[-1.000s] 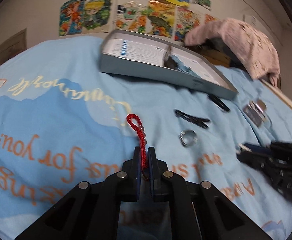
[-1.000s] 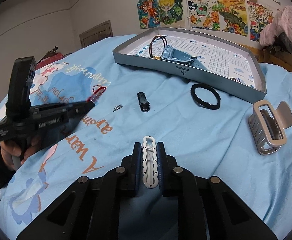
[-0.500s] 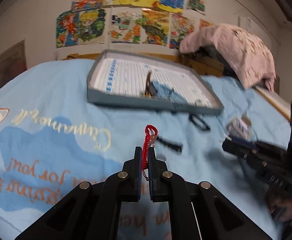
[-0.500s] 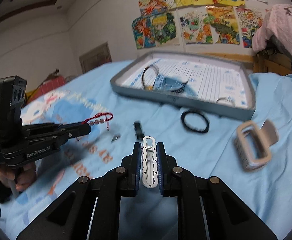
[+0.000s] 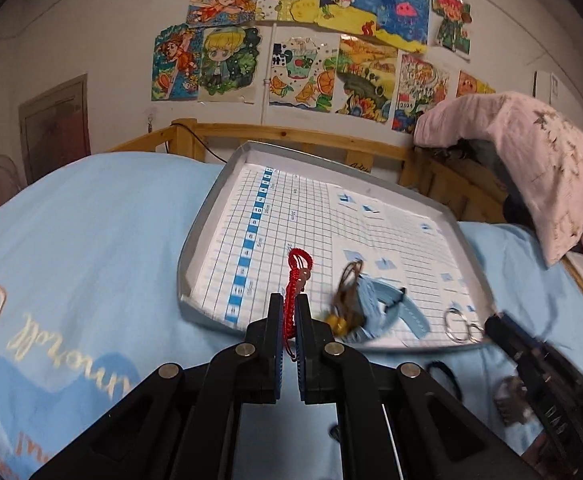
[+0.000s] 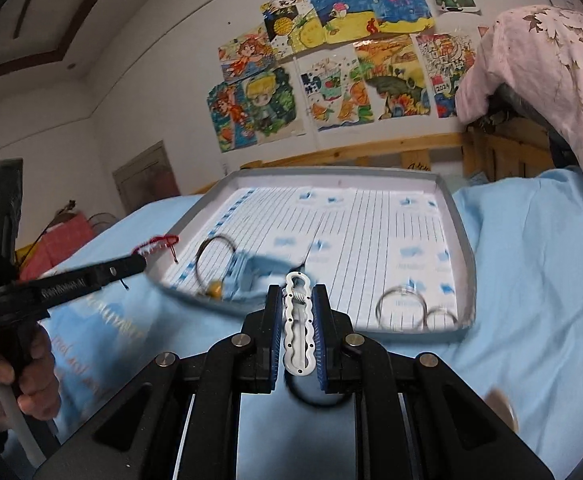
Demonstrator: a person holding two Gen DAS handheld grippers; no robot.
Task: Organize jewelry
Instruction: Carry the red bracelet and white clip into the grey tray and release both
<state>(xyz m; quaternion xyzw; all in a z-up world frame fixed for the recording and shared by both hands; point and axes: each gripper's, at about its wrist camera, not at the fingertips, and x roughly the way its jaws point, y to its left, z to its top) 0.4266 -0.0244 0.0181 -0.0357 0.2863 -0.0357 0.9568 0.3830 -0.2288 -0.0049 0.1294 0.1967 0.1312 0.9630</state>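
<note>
Tray (image 6: 461, 240) — blue clip (image 6: 251, 276); two rings (image 6: 401, 306)

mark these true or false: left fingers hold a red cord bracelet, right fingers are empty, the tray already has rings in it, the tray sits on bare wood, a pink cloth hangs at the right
1. The left gripper holds a red cord bracelet. True.
2. The right gripper is empty. False: its fingers clamp a white wavy hair clip.
3. The grey tray already has rings in it. True.
4. The tray sits on bare wood. False: it lies on a light blue bedsheet.
5. A pink cloth hangs at the right. True.
</note>
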